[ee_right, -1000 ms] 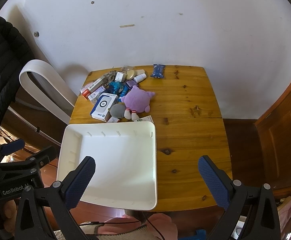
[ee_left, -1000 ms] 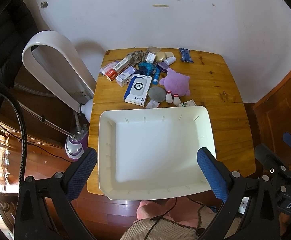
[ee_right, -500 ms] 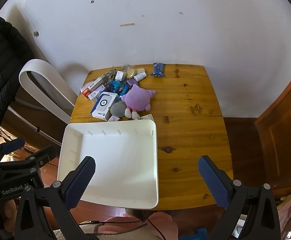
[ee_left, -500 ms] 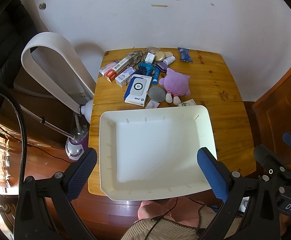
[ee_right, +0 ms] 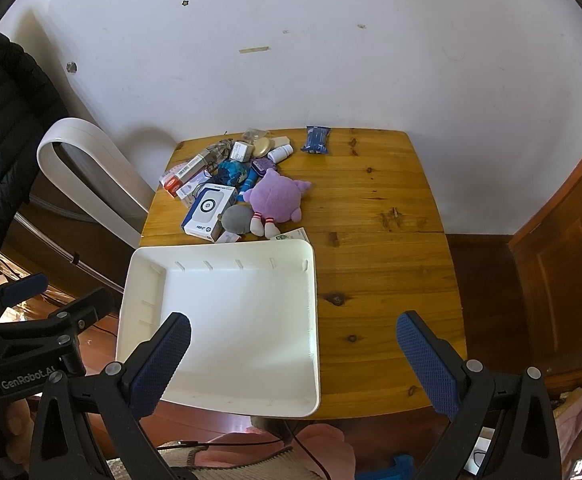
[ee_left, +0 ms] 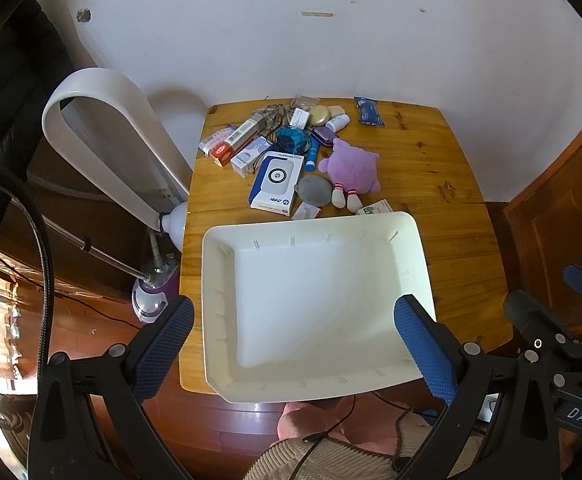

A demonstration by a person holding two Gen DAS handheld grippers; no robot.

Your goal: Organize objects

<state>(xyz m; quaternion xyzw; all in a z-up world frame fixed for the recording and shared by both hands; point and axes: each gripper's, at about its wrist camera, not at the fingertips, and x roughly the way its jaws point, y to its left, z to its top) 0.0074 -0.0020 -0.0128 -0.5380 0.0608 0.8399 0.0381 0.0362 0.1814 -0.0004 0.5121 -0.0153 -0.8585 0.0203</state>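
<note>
A large empty white tray (ee_left: 219, 280) (ee_right: 143, 280) lies at the near left of the wooden table (ee_left: 451, 200) (ee_right: 383, 248). Beyond it is a pile of small items: a purple plush toy (ee_left: 353, 164) (ee_right: 277, 198), a white and blue box (ee_left: 277, 184) (ee_right: 209, 212), a grey round pouch (ee_left: 315, 190) (ee_right: 237, 218), a blue packet (ee_left: 367, 110) (ee_right: 315, 139), cartons and bottles. My left gripper (ee_left: 293, 344) is open and empty, high above the tray's near edge. My right gripper (ee_right: 293, 360) is open and empty, above the tray's right side.
A white looped fan (ee_left: 103, 136) (ee_right: 87, 168) and a garment steamer (ee_left: 151, 296) stand left of the table. A white wall is behind, a wooden door (ee_left: 563, 216) at the right. The right half of the table holds nothing but the blue packet.
Both views have shifted very slightly; the grippers stay open and nothing on the table has moved.
</note>
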